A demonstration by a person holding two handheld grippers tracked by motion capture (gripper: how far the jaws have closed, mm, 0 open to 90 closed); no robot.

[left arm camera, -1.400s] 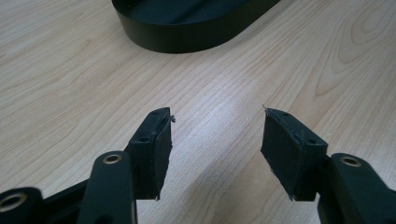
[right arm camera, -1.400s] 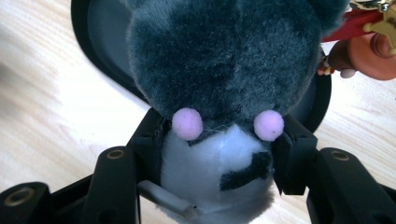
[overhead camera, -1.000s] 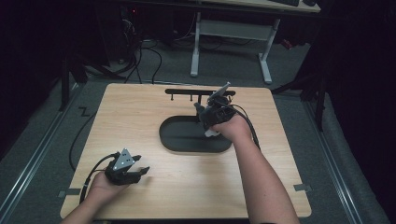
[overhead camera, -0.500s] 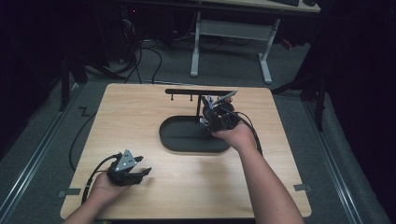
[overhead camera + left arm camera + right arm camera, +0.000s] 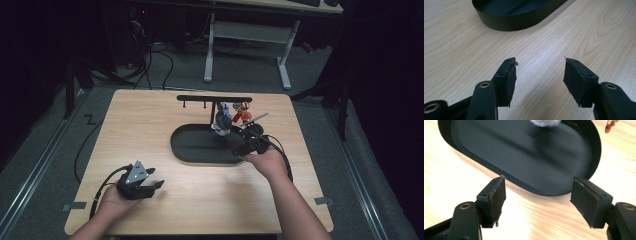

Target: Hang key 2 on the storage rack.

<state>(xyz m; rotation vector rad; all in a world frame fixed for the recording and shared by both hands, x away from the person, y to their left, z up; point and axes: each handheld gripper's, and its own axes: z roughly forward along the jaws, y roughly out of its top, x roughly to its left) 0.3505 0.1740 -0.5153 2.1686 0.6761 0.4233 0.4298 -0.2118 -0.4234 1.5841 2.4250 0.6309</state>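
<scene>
Looking down, high view: one oval black tray (image 5: 192, 150) at frame centre, one T-shaped rack (image 5: 214, 99) behind it holding two small hanging items, grey (image 5: 223, 119) and red (image 5: 242, 114). Left gripper view: left gripper (image 5: 539, 72) spread, empty. Right gripper view: right gripper (image 5: 538, 192) spread, empty, at tray rim.

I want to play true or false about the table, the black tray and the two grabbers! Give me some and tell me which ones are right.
1. The left gripper is open. True.
2. The right gripper is squeezing a toy. False: its jaws stand apart with nothing between them.
3. The tray is black and oval. True.
4. Small toys hang from the rack. True: a grey toy and a red toy.
5. The left gripper is inside the tray. False: it is over bare table, apart from the tray.
</scene>
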